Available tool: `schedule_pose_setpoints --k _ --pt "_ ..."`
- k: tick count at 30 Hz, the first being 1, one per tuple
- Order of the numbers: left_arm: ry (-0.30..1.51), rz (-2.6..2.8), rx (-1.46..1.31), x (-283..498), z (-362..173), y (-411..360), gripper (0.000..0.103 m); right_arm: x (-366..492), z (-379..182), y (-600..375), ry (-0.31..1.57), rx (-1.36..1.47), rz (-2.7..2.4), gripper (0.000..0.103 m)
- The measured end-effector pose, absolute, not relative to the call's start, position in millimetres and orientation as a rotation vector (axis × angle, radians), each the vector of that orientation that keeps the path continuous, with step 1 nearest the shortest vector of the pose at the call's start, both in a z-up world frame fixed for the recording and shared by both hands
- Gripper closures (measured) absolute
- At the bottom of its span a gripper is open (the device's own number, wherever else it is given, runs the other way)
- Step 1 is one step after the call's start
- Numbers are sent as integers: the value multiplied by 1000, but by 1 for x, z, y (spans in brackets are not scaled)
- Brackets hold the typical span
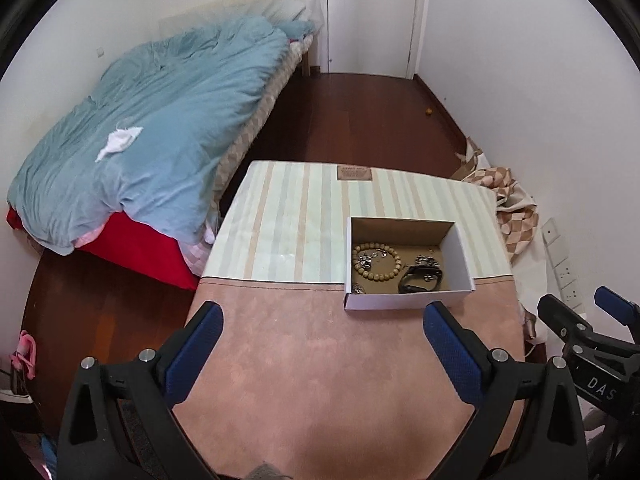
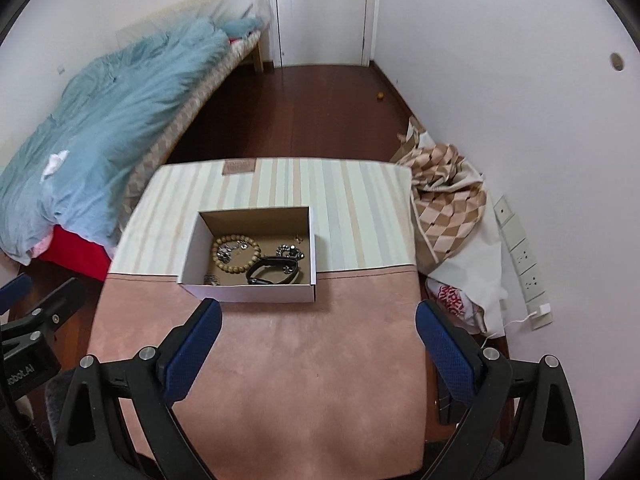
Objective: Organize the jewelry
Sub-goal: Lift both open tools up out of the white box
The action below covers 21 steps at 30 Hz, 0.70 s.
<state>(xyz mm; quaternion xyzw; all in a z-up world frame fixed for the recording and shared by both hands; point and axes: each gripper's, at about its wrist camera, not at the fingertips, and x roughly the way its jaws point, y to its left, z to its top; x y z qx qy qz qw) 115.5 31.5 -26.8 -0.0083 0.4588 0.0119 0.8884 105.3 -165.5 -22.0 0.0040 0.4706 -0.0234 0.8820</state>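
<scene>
Pink-topped table (image 1: 320, 360): jewelry box (image 1: 408, 300) just beyond both spread, empty grippers, left gripper (image 1: 324, 344), right gripper (image 2: 318, 336).

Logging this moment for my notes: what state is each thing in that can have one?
Cardboard box: open-topped, upright on the table, jewelry inside.
Bead bracelet: lying flat in the box.
Black band: lying in the box.
Left gripper: open, empty.
Right gripper: open, empty.
Door: closed.

a home bedroom, bed (image 1: 160, 128) with rumpled blue duvet (image 1: 132, 160), white door (image 1: 372, 16), probably wooden floor (image 1: 352, 120)
</scene>
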Motion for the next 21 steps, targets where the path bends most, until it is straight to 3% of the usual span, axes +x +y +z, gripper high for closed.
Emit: schedule_pose_setpoints --k 21 --pt "825 0 2 26 63 18 1 -7 95 -177 783 10 -52 4"
